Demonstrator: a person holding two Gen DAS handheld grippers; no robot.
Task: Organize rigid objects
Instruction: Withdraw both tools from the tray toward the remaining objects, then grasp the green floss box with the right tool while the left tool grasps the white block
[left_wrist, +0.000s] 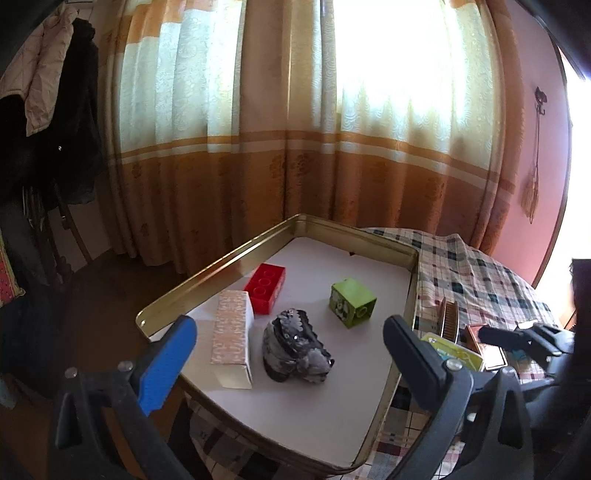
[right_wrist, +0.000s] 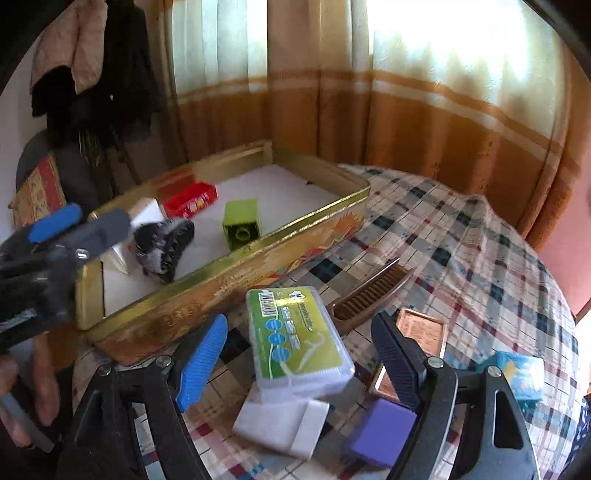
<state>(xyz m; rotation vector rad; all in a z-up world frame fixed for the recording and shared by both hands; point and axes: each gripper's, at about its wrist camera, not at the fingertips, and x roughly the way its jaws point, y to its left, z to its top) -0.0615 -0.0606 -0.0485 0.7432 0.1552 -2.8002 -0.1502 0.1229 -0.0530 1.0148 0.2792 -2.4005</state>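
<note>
In the right view, the right gripper fingers are standing spread wide around a glossy green-labelled plastic box at lower centre. The left gripper fingers are gaping above a gold metal tray, a fuzzy grey hair clip lying between them.

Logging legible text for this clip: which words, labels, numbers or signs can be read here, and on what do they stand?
Nothing reads for certain.
Green floss pick box: barcode, a white brand word and blue badges, all too blurred to read.
Gold tin: printed marks on its outer side wall, blurred.
Copper-coloured case: fine print, too small.
Green toy block: a picture, no words.
</note>
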